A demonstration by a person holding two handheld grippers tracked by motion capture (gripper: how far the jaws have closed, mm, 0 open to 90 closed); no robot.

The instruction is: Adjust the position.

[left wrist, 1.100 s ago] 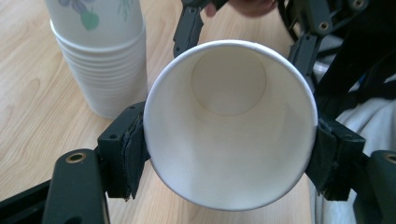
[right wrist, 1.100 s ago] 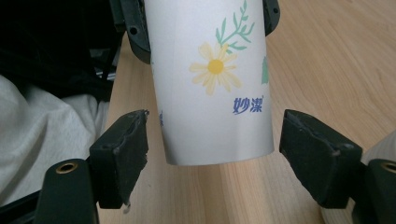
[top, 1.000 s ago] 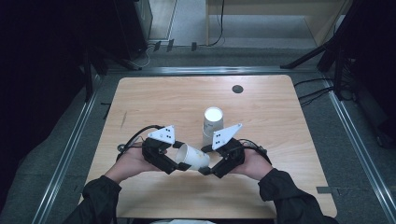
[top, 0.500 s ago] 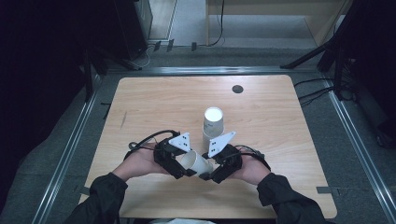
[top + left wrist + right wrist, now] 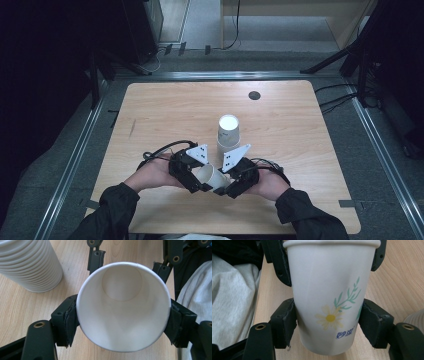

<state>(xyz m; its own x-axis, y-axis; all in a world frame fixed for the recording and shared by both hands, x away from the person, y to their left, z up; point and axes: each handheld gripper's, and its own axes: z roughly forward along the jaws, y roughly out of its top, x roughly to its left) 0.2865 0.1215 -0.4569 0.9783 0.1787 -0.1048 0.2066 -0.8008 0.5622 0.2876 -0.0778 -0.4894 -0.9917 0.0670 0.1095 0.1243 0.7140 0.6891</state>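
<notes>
I have a single paper cup (image 5: 212, 176) lying on its side just above the worktop (image 5: 165, 110), near its front edge, gripped from both ends. My left claw (image 5: 200, 182) pinches it near the rim: in the left gripper view I look straight into the open mouth of the cup (image 5: 123, 306), with a pad pressed against the wall on either side. My right claw (image 5: 224, 189) pinches the same cup lower on its body; in the right gripper view the cup (image 5: 329, 295) stands between the two pads, its daisy print and blue lettering facing the camera. Just behind the claws, a stack of cups (image 5: 228, 132) stands upright on the worktop, and its ribbed side (image 5: 27, 265) shows beside the held cup in the left gripper view.
</notes>
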